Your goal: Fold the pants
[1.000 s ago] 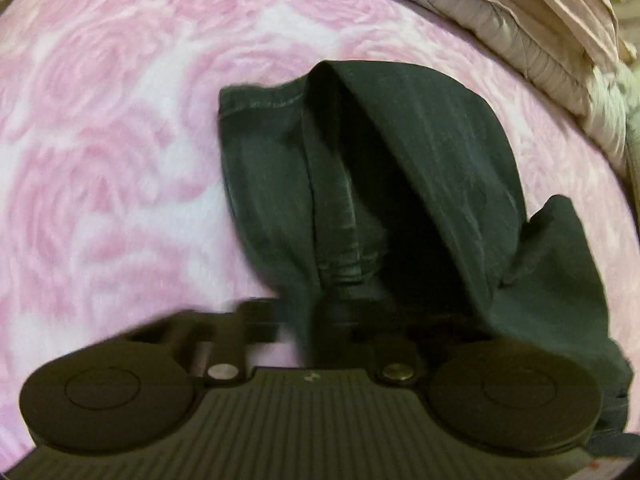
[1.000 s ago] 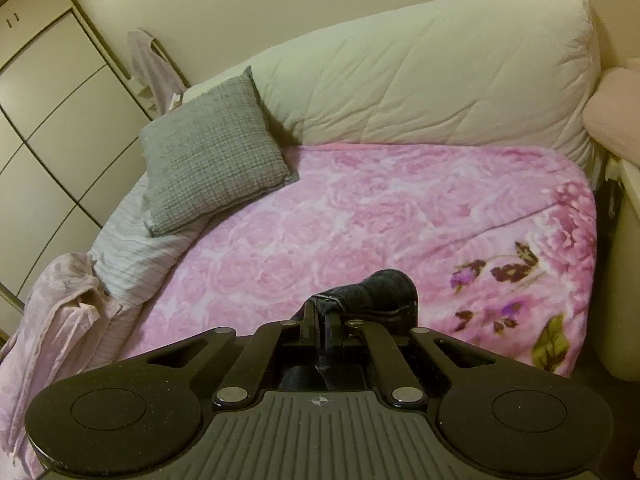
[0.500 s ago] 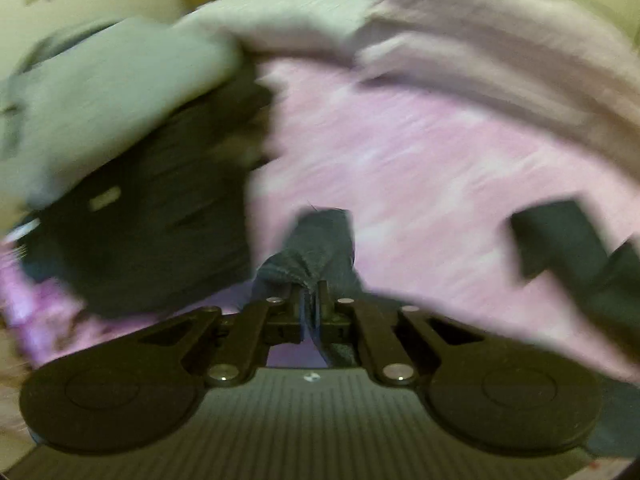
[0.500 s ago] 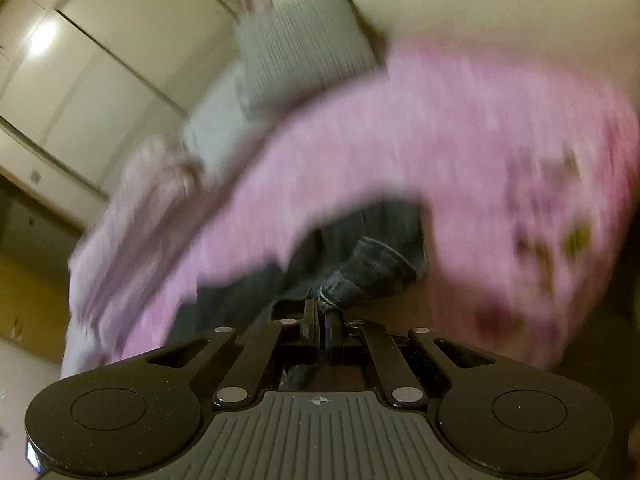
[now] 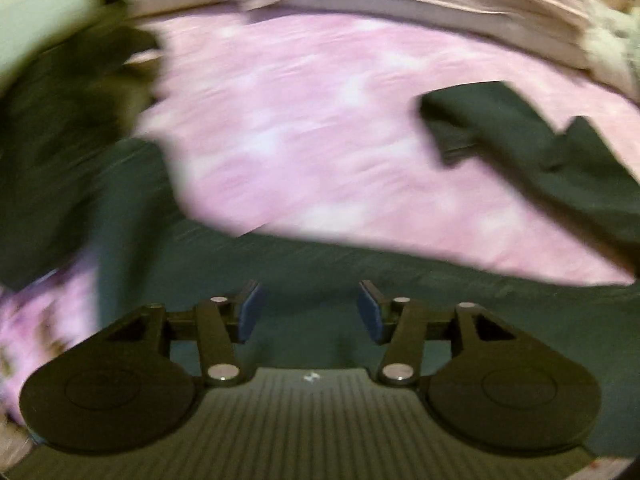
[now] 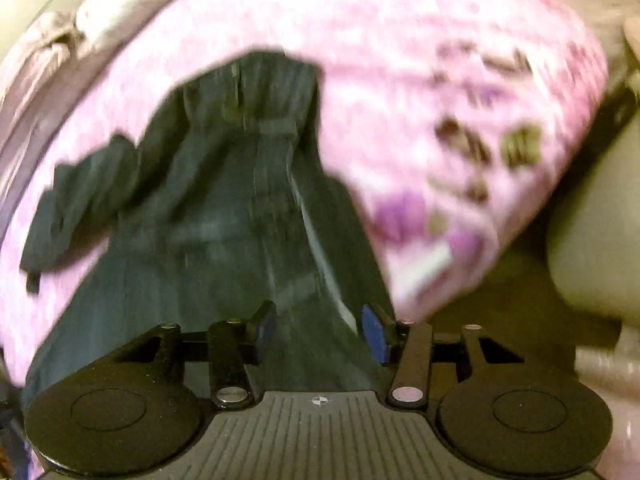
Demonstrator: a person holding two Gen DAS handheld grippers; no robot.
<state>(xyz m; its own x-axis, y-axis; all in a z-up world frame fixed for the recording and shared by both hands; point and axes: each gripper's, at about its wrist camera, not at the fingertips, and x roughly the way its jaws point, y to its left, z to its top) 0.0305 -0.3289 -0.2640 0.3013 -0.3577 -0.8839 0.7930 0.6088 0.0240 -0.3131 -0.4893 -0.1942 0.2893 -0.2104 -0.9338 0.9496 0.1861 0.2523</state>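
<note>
Dark denim pants (image 6: 240, 200) lie spread on a pink floral blanket (image 6: 420, 80), running away from my right gripper (image 6: 319, 332), which stands open just above the near end of the cloth. A darker part of the fabric (image 6: 76, 200) trails off to the left. In the left wrist view the pants (image 5: 320, 280) cross the foreground under my left gripper (image 5: 308, 312), also open with its blue pads (image 5: 250, 312) apart and nothing between them. Another dark stretch of the pants (image 5: 540, 148) lies at the right. Both views are motion-blurred.
The pink blanket (image 5: 300, 120) covers the bed. Pale bedding (image 5: 440, 4) is piled along the far side. A pale rumpled cloth (image 6: 36, 64) lies at the bed's left edge, and a cream container (image 6: 600, 220) stands off the bed's right edge.
Both grippers were shut on the pants' fabric; now both have opened and let go. The pants have dropped and lie spread on the blanket. Both cameras swung fast.
</note>
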